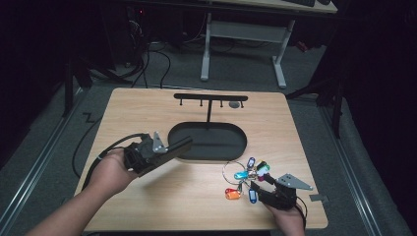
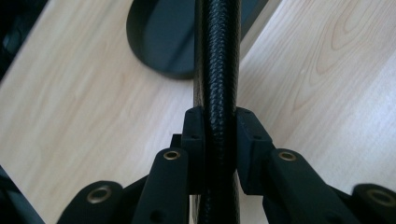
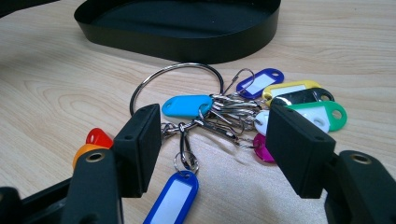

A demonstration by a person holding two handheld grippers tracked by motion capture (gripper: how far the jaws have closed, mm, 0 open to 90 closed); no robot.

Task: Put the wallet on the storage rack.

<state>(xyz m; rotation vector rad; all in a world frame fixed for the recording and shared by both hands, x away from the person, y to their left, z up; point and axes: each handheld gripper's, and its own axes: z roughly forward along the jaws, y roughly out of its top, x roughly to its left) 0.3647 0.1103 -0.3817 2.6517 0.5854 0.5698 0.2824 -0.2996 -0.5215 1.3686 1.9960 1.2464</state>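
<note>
Right gripper (image 3: 212, 154) is spread wide w/ the key-tag bunch (image 3: 233, 114) on the table just ahead, blue tag (image 3: 175, 196) betw. the jaws. Tags may be scattered or a clip missed if closed off-centre. Left gripper (image 2: 219, 140) is clamped on a black braided rod (image 2: 217, 60), prob. its own cable; ends cut off.
</note>
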